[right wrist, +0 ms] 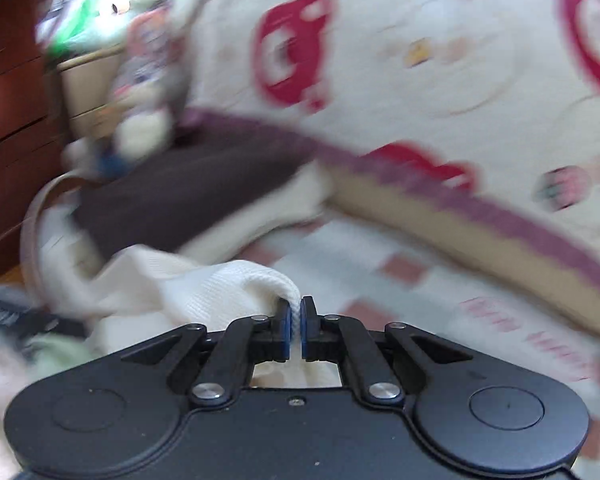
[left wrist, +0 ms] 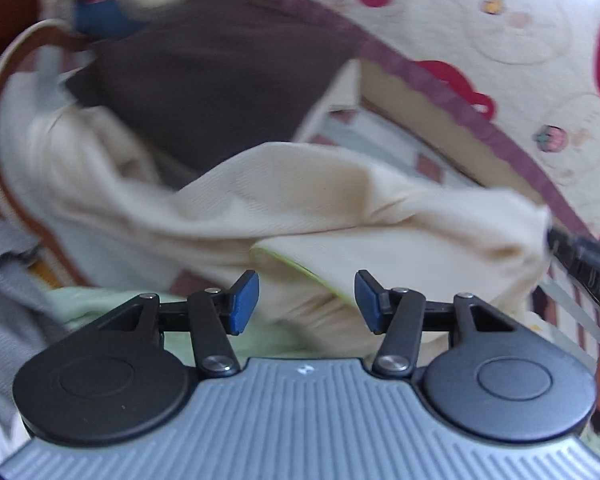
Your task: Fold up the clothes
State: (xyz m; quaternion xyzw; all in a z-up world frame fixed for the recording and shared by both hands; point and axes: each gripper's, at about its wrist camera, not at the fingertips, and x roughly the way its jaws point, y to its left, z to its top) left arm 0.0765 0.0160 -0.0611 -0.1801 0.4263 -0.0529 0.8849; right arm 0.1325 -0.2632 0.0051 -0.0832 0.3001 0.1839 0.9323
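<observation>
A cream ribbed garment (left wrist: pixel 300 200) lies stretched across the bed in the left wrist view. Its folded edge with a thin green hem (left wrist: pixel 296 266) runs between the blue pads (left wrist: pixel 244 300) of my left gripper (left wrist: pixel 307 302), which stand apart without pressing on it. In the right wrist view my right gripper (right wrist: pixel 296 316) is shut on a bunched fold of the same cream garment (right wrist: pixel 228 284), pinched white between its blue pads. At the right edge of the left wrist view a black finger (left wrist: pixel 580 260) meets the garment's far corner.
A dark brown cushion (left wrist: pixel 220 64) lies behind the garment, with a plush toy (right wrist: pixel 144 128) beside it. A quilt with red prints and a purple border (right wrist: pixel 440 80) covers the right. A grey garment (left wrist: pixel 8 280) and a pale green one (left wrist: pixel 84 304) lie at the left. Wooden drawers (right wrist: pixel 8 100) stand at far left.
</observation>
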